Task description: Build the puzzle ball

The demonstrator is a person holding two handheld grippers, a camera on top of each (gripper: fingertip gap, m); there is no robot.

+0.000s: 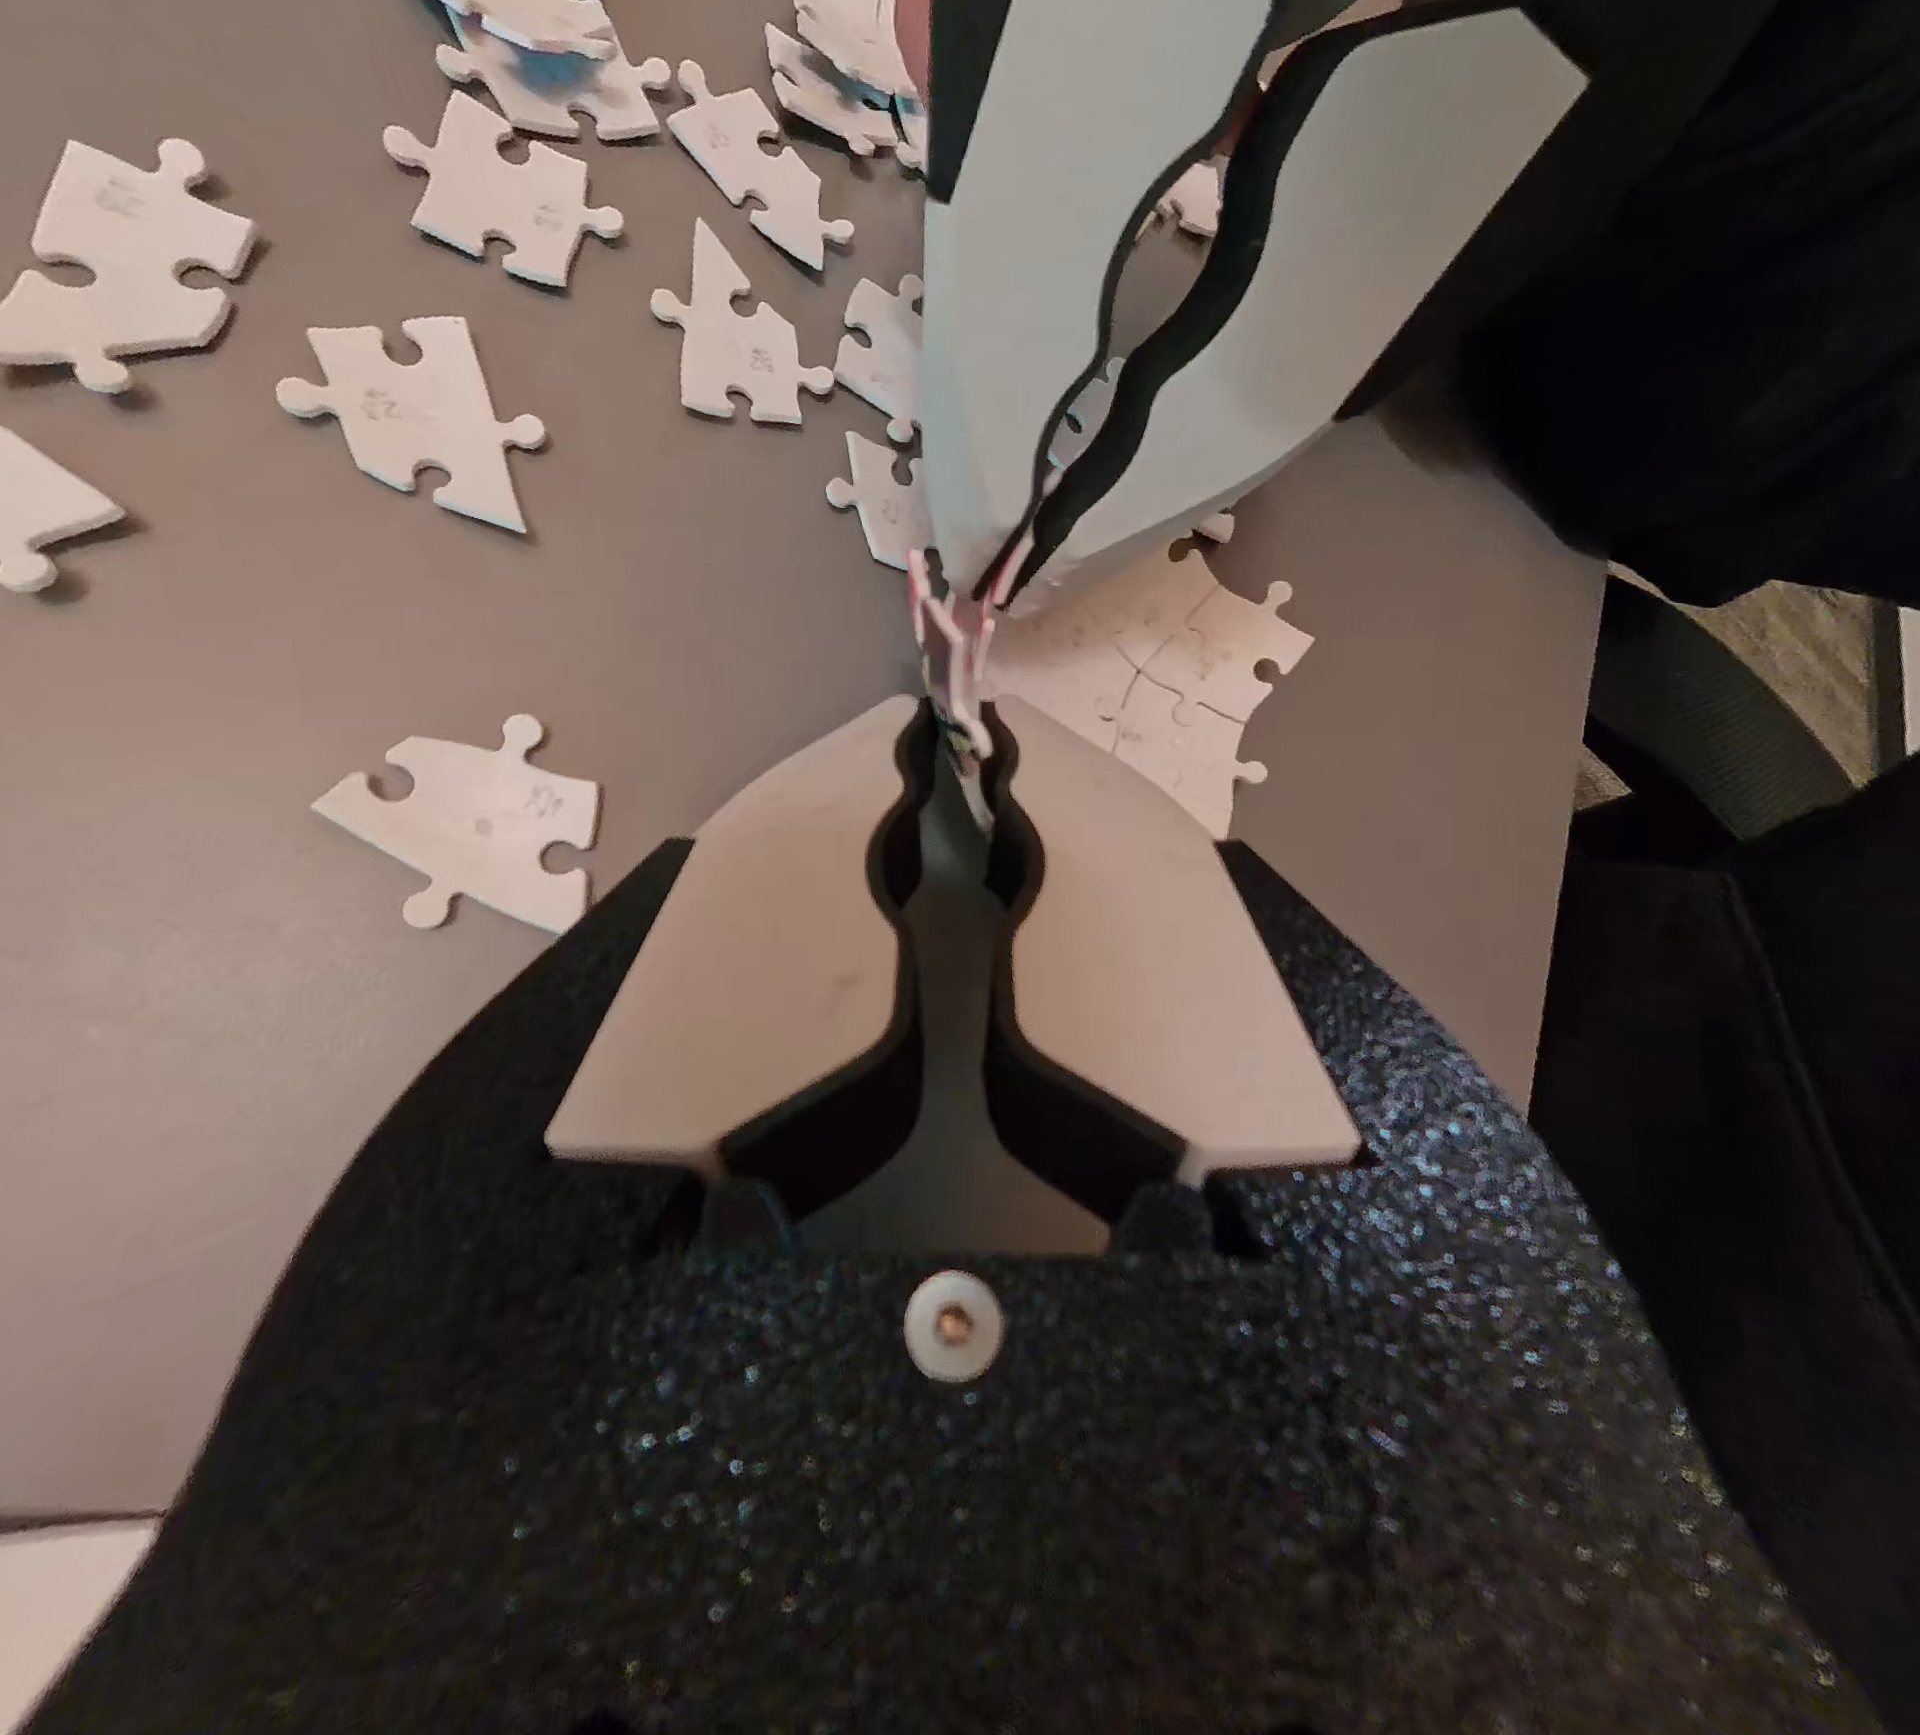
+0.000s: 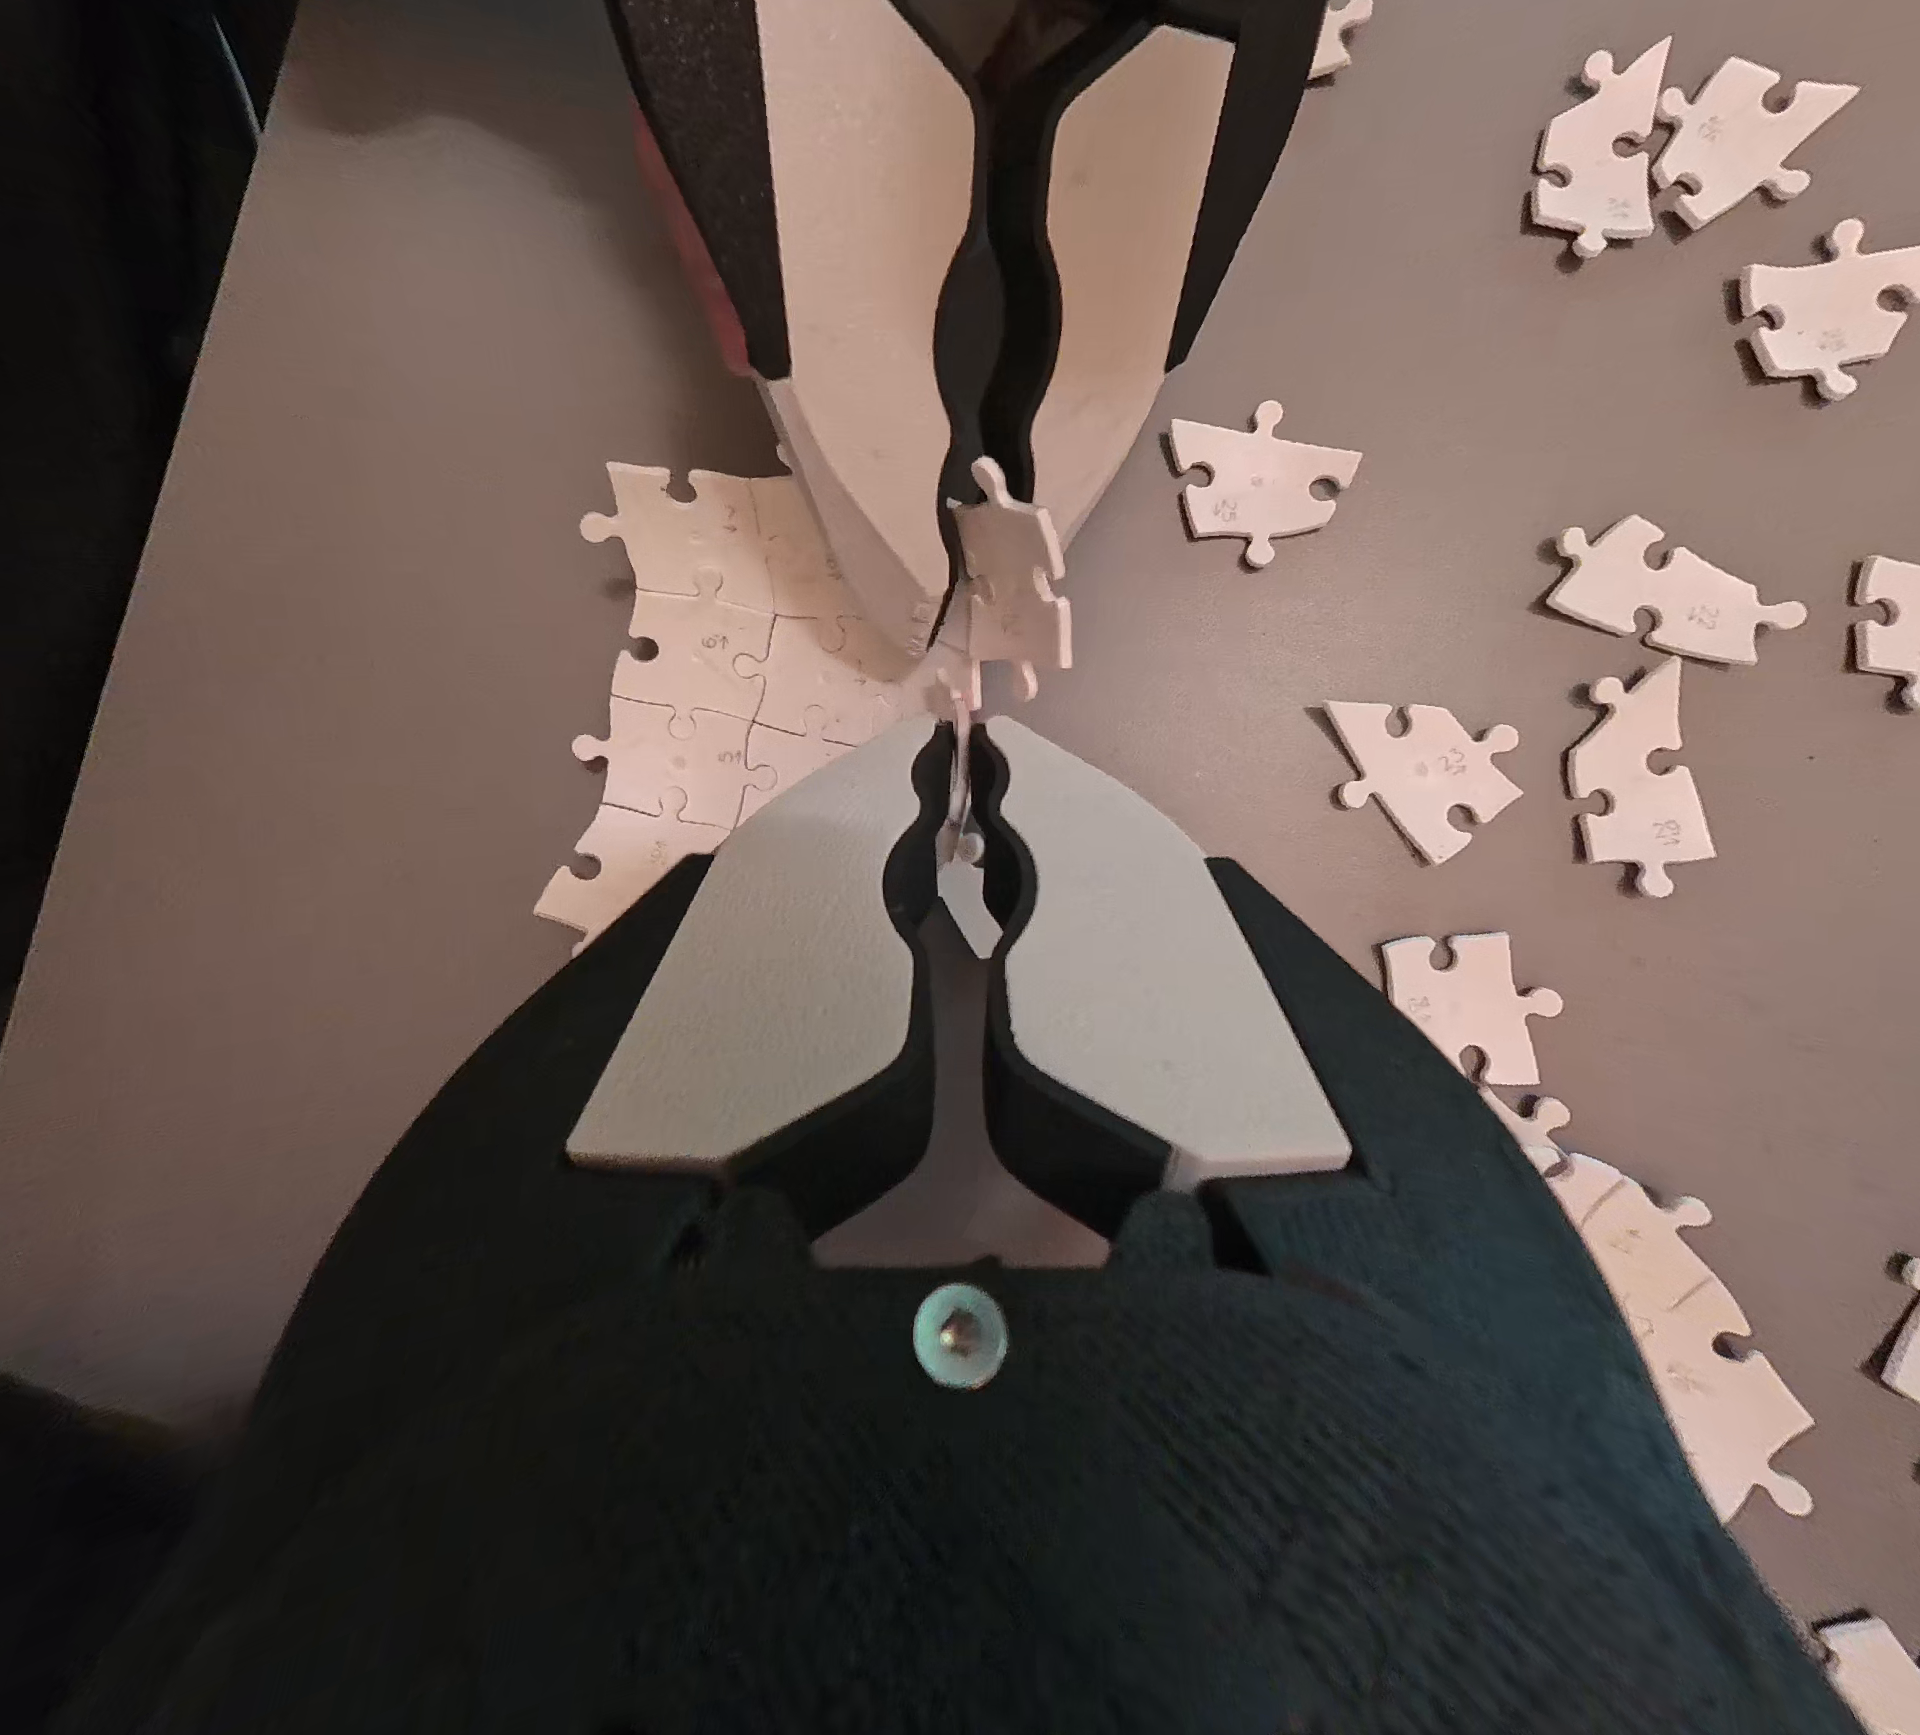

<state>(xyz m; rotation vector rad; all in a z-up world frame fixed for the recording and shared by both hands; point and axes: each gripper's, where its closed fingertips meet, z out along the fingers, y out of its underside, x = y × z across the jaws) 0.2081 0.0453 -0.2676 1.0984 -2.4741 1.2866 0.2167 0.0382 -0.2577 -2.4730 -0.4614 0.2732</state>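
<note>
Meeting tip to tip above the table (image 2: 436,231) edge, left gripper (image 1: 961,729) and right gripper (image 2: 961,740) each clench a puzzle piece (image 2: 1013,584) edge-on; loose pieces (image 2: 1423,776) crowd one side.

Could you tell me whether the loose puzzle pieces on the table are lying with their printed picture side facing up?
No, the loose puzzle pieces on the grey table show plain white backs.

The left gripper (image 1: 961,729) is pinching an edge-on puzzle piece (image 1: 954,646), the right gripper (image 1: 987,589) is gripping its far end, and loose pieces (image 1: 416,412) are lying on the grey table (image 1: 208,1010).
</note>
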